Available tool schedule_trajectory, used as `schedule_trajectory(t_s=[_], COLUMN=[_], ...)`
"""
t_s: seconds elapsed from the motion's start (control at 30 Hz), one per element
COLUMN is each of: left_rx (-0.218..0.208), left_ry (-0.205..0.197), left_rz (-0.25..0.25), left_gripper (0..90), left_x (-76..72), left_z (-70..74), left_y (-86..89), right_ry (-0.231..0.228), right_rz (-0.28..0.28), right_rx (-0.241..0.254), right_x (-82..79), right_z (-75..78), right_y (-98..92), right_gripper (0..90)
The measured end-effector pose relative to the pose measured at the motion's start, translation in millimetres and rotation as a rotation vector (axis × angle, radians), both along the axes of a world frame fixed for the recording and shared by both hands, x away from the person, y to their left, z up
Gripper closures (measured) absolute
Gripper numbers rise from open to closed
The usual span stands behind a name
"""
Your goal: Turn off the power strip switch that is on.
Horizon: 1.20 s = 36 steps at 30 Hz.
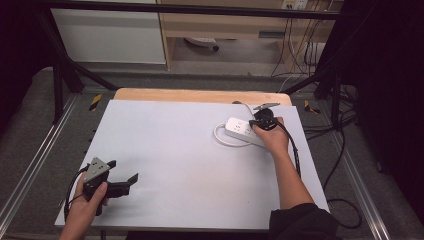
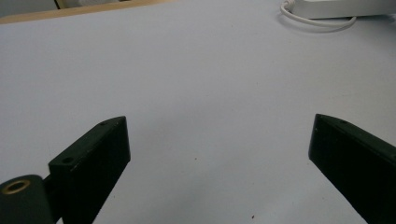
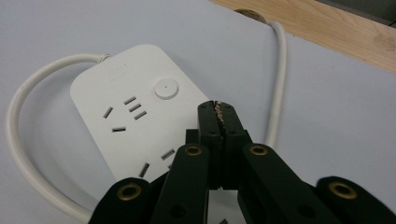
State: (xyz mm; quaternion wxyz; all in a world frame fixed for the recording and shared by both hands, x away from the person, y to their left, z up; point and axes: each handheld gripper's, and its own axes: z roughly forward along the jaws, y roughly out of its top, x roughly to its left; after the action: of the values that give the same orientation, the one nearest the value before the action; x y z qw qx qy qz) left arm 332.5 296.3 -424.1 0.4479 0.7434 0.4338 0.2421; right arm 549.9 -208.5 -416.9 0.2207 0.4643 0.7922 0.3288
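Item one, my right gripper (image 3: 219, 109): jaws pressed fully together with nothing between them, tips poised over the white power strip (image 3: 140, 126), just short of its round button (image 3: 166, 88) and beside the nearer sockets; whether the tips actually touch the casing I cannot tell. In the high view I see this gripper (image 1: 263, 121) at the strip's (image 1: 239, 127) right-hand end, with the hand (image 1: 274, 137) behind it. Item two, the strip's white cord (image 3: 21, 140): it leaves the far end of the casing, loops round to the left of my closed jaws, and another run of it passes on their right toward the wooden table edge (image 3: 327, 28). Item three, my left gripper (image 2: 219, 140): jaws spread wide, holding nothing (bare grey mat (image 2: 187, 84) between them), the strip well ahead of it and off to the right. In the high view it (image 1: 122, 182) sits low over the mat's (image 1: 175, 150) near left corner, well apart from the strip.
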Motion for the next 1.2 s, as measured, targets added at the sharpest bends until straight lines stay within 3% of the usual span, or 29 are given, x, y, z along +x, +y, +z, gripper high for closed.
schedule_trajectory(t_s=[1.2], left_rx=[-0.013], left_ry=[-0.003], left_rz=[0.005], left_gripper=[5.3], left_x=[-0.7], left_z=[1.3], left_y=[0.8], right_ry=[0.030], right_rz=[-0.010], right_rx=[-0.041], right_x=[2.3], right_z=[2.5], right_y=[6.1], right_gripper=[90.0])
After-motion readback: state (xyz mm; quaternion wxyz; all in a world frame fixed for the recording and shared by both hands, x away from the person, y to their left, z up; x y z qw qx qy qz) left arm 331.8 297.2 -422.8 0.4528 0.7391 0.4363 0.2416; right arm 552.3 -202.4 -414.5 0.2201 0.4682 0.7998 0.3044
